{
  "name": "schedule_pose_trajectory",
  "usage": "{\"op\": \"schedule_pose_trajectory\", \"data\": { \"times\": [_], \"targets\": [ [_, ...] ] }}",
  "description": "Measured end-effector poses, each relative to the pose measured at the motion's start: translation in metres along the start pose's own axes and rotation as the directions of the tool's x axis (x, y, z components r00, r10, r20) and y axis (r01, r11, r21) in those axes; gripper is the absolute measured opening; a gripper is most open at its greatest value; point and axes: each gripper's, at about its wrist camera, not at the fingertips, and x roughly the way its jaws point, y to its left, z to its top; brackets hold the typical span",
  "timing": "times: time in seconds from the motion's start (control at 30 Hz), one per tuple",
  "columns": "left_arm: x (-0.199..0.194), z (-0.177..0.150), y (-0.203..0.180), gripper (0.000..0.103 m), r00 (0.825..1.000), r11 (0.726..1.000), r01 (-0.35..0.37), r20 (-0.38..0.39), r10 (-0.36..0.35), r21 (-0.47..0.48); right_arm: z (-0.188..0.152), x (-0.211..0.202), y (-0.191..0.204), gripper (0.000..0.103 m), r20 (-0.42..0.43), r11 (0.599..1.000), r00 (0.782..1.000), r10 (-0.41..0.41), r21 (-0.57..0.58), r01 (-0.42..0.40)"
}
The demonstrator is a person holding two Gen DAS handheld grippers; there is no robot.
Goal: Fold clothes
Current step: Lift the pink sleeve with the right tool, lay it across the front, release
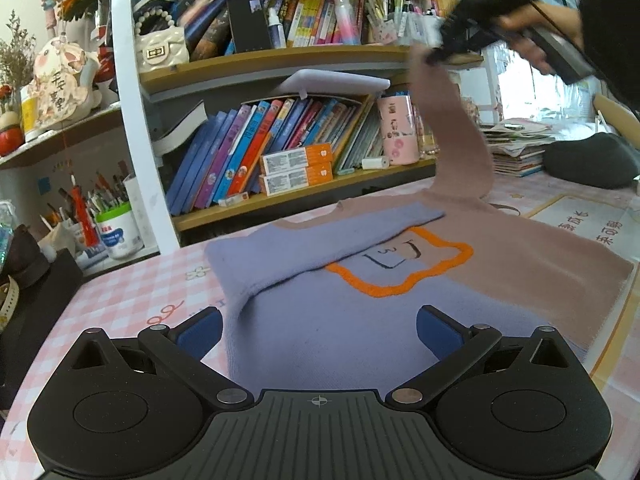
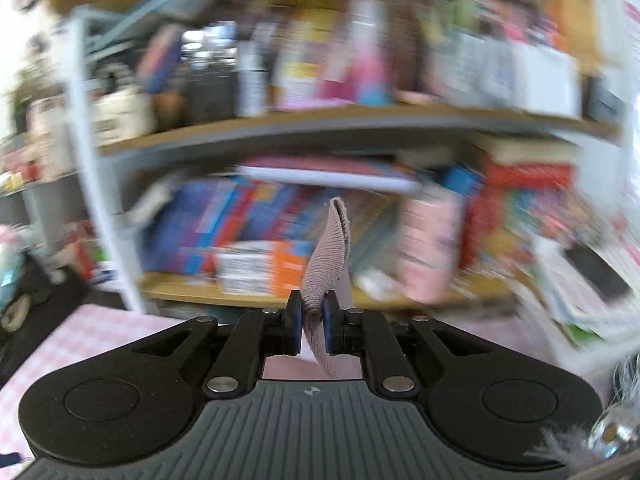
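Observation:
A knitted sweater (image 1: pixel 360 328), lilac on the left half and dusty pink on the right, lies flat on the table with an orange outlined patch (image 1: pixel 400 268) on its chest. Its lilac sleeve (image 1: pixel 332 236) is folded across the body. The pink sleeve (image 1: pixel 460 136) is lifted high above the table, its ribbed cuff (image 2: pixel 326 264) pinched in my right gripper (image 2: pixel 312 312), which is shut on it. In the left wrist view the right gripper (image 1: pixel 434 54) shows blurred at the upper right, held by a hand. My left gripper (image 1: pixel 320 330) hovers open over the sweater's hem, with nothing between its blue pads.
A bookshelf (image 1: pixel 280 200) packed with books and boxes stands right behind the table. The pink checked tablecloth (image 1: pixel 132 292) shows at the left. A pen cup (image 1: pixel 116 232) and clutter sit at the left, a paper stack (image 1: pixel 516 148) and a dark cushion (image 1: pixel 592 160) at the right.

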Motion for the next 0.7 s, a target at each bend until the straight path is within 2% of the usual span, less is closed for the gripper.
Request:
{"op": "schedule_pose_trajectory", "data": {
  "times": [0.17, 0.33, 0.7],
  "targets": [
    [-0.001, 0.0, 0.001, 0.103, 1.0, 1.0, 0.001, 0.008, -0.001, -0.009, 0.009, 0.026, 0.056, 0.009, -0.03, 0.993, 0.994, 0.104, -0.06, -0.106],
    [-0.002, 0.0, 0.001, 0.103, 1.0, 1.0, 0.002, 0.018, -0.002, -0.007, 0.002, 0.054, 0.094, 0.01, -0.09, 0.983, 0.986, 0.143, -0.102, -0.152],
    [-0.004, 0.001, 0.001, 0.103, 1.0, 1.0, 0.001, 0.03, -0.001, -0.005, -0.032, 0.095, 0.131, 0.01, -0.208, 0.97, 0.961, 0.184, -0.118, -0.211]
  ]
}}
